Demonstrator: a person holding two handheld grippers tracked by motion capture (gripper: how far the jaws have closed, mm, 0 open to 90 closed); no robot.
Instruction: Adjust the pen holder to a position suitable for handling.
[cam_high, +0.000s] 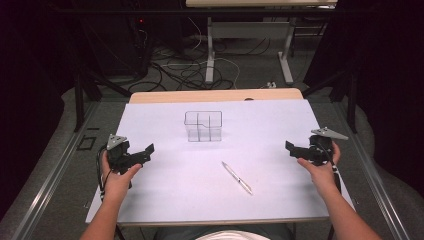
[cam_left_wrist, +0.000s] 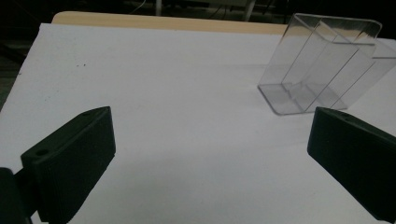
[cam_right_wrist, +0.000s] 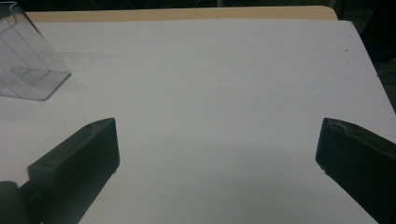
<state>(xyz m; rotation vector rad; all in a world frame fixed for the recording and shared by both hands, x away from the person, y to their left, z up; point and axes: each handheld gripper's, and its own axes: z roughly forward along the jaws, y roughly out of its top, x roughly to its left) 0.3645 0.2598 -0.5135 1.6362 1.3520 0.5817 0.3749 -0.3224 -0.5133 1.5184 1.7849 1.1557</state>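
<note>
Fingers, left gripper (cam_high: 148, 150): spread wide apart, nothing clamped between them; white table surface (cam_left_wrist: 187, 93) is seen in the gap.
Fingers, right gripper (cam_high: 290, 147): likewise held wide apart and empty, over bare table.
Pen (cam_high: 237, 178): lying flat, between the two grippers and nearer the person than either set of fingertips; touched by neither.
Clear organizer (cam_high: 203, 126): a transparent box with compartments, standing upright ahead of both grippers; seen beyond the right-hand finger in the left gripper view, beyond the left-hand finger in the right gripper view.
Done: nothing is judged done; the pen is not yet grasped and the organizer appears empty.
Left: the pen is probably to be picked up and set in a compartment.
</note>
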